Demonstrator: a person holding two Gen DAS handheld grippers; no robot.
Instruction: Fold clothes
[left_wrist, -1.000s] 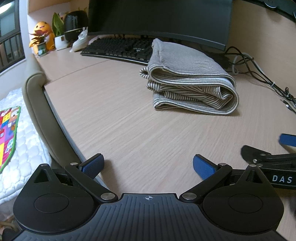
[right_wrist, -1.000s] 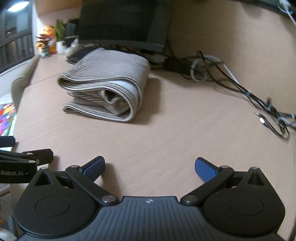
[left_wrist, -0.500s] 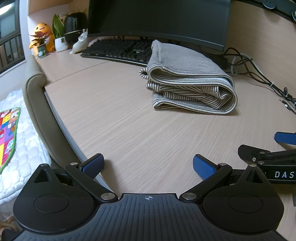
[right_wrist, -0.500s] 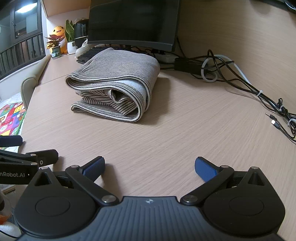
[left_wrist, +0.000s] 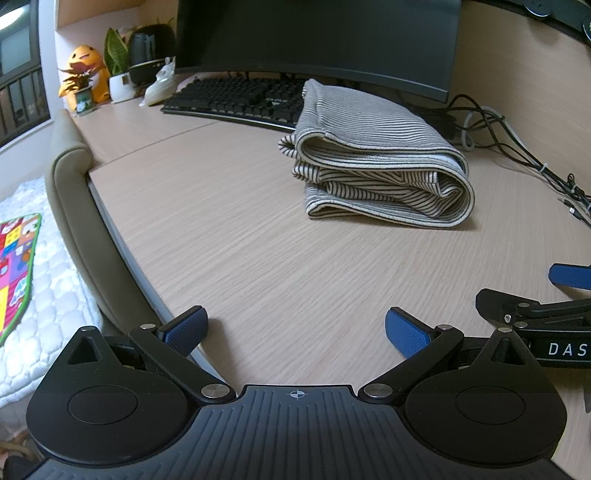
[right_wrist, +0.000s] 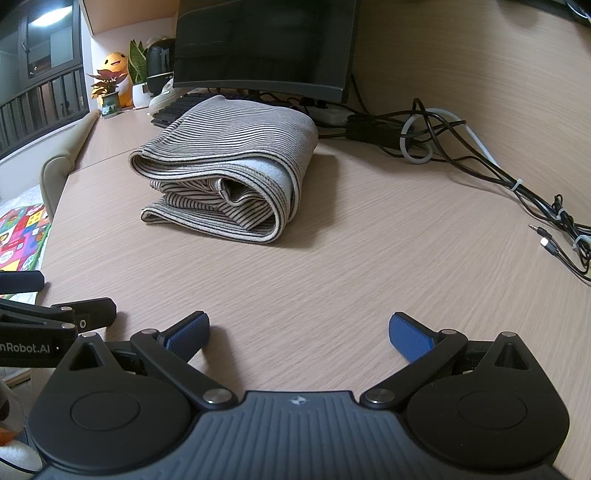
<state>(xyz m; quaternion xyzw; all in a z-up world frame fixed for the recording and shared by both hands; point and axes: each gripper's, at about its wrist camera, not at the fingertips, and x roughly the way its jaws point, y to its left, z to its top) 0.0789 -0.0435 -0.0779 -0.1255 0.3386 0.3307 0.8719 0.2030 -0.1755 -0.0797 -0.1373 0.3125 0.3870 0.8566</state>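
The striped garment (left_wrist: 376, 162) lies folded into a thick bundle on the wooden tabletop (left_wrist: 240, 236), well ahead of both tools and touching neither. Its rolled fold faces right in the left wrist view, and its far edge sits just in front of the black keyboard (left_wrist: 236, 98), under the dark monitor (left_wrist: 317, 37).

The left tool (left_wrist: 295, 328) hangs low over the near edge of the tabletop with its blue fingers (left_wrist: 184, 328) spread wide and nothing between them. The right tool (right_wrist: 299, 330) is held the same way, wide open and empty, its blue fingers (right_wrist: 410, 336) above bare wood. Each tool shows at the edge of the other's view, side by side and apart.

A tangle of black cables (right_wrist: 461, 151) runs along the right side of the tabletop. At the far left corner stand a small potted plant (left_wrist: 82, 88) and a yellow toy figure (left_wrist: 86, 61). Left of the tabletop is a padded chair back (left_wrist: 74, 206), and beyond it a white quilt (left_wrist: 51, 302) with a colourful mat (left_wrist: 16, 266)
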